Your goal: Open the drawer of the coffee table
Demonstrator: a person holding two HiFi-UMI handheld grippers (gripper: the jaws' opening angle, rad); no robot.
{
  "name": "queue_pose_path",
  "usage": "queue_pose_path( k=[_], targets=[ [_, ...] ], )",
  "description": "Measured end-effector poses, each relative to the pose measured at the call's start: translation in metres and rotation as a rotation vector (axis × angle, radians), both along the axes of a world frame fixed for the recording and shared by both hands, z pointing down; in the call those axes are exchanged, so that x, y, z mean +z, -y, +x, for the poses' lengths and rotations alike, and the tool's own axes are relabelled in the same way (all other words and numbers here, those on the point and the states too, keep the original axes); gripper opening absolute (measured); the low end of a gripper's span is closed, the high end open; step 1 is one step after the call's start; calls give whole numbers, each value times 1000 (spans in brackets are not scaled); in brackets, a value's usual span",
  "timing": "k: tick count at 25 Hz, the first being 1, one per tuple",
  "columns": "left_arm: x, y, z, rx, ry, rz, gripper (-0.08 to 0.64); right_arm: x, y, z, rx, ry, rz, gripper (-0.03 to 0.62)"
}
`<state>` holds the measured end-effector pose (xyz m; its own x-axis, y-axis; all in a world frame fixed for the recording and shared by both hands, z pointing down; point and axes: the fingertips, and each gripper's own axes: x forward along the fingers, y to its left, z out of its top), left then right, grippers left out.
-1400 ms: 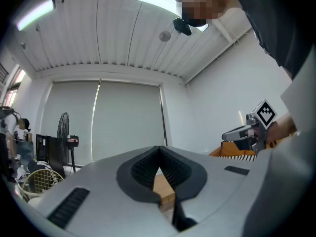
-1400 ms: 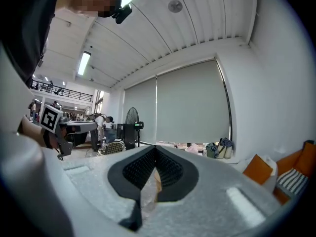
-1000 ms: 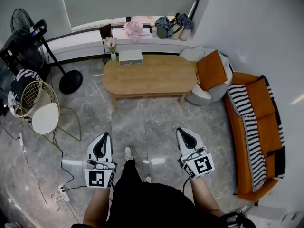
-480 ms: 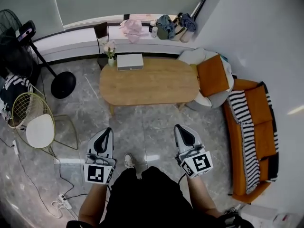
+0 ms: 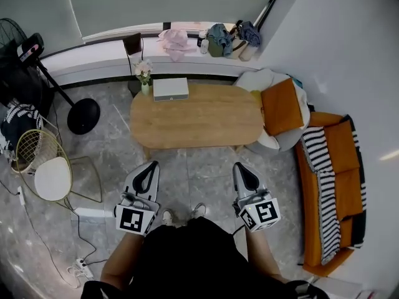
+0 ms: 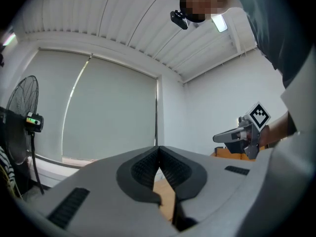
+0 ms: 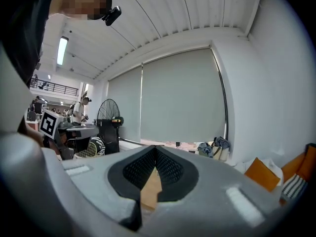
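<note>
- grey marble-look floor [image 5: 187, 167] fills the room, with a window ledge [image 5: 93, 55] along the far wall and an orange sofa [image 5: 336, 179] down the right side.
- the coffee table [image 5: 196, 116], an oval wooden one, stands in the middle, just beyond my feet. both grippers point at its near long edge but are apart from it, with floor showing between.
- the drawer i cannot see from above. i judge it sits under the top on the near side, which is why i face that edge square on.
- my left gripper [image 5: 151, 167] is clenched with nothing in it. its own view shows the pads meeting at the tip, with only the table's wood behind them.
- my right gripper [image 5: 242, 168] is likewise closed on nothing, pads together, held beside the left one.
- both are low and side by side because this reads as the approach. no pull is under way.
- a white box [image 5: 171, 88] and a small flower vase [image 5: 144, 73] sit at the far left of the top, well away from the near edge, so they shouldn't hinder.
- next i'd need to get lower, find the drawer front, and part one set of jaws before taking hold.
</note>
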<state>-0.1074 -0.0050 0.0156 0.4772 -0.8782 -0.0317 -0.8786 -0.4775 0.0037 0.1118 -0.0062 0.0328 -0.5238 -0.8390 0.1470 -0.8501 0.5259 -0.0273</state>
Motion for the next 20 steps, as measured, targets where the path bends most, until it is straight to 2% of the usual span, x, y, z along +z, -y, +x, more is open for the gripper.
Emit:
queue_pose_path(
  k=[3,6,9,12,15,20],
  targets=[
    [-14,12,10,-39,-6,23,6,-14,26,3,-63,-10,30,5],
    [-15,26,26,-33,0,22,6,-23,52,3,-120,-12,53,5],
    [-13,35,37,-46,-33,22,6,-15,69,-1,-165,-16,37,5],
    [-8,45,30,-77,-44,9,6,-3,82,-14,-213,-42,13,5],
    [6,57,18,-96,-65,-27,6,8,97,-28,-239,-86,6,5],
    [57,82,12,-52,-50,-71,6,29,118,-59,-299,-95,17,5]
  ],
)
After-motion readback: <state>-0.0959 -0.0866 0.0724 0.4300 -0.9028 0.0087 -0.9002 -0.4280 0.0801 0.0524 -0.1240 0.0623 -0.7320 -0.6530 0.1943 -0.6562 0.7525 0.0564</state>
